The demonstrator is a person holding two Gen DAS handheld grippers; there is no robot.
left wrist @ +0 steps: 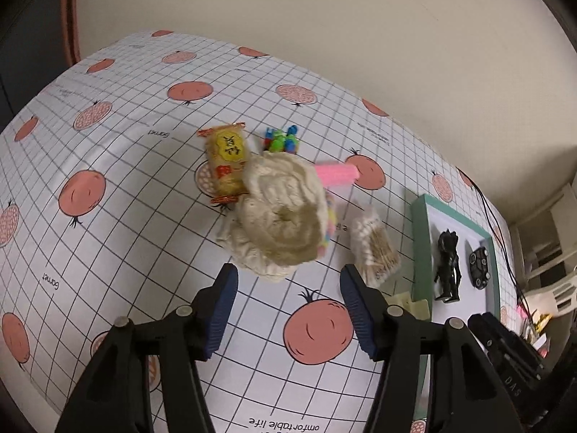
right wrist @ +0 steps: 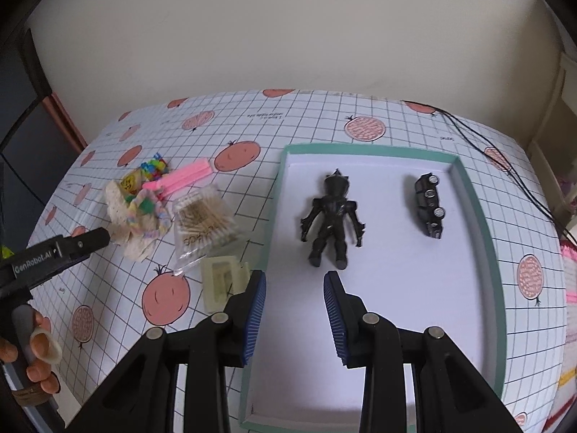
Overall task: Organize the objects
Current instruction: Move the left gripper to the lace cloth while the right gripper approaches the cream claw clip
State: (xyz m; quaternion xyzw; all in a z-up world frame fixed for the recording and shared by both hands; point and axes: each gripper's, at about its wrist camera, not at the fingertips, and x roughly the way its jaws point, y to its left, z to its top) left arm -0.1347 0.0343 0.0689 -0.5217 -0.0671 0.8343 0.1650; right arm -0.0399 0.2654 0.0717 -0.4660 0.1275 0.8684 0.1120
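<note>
On the worktop, under a grid cloth printed with pomegranates and the words "Garnet" and "comfortable life", a heap of small things lies at the left. The left tongs hang released just short of a cream crocheted cloth at the heap's near side; in the right wrist view their black body reads "GenRobot.AI", held by a hand. Around the cloth lie a yellow snack packet with characters I cannot read, coloured toy bits, a pink comb-like piece and a clear bag of cotton swabs. Nearer, a small cream packet lies just beside the green-rimmed tray. The right tongs hang parted over the tray's white floor, just short of a black action figure; a black toy car lies to its right.
</note>
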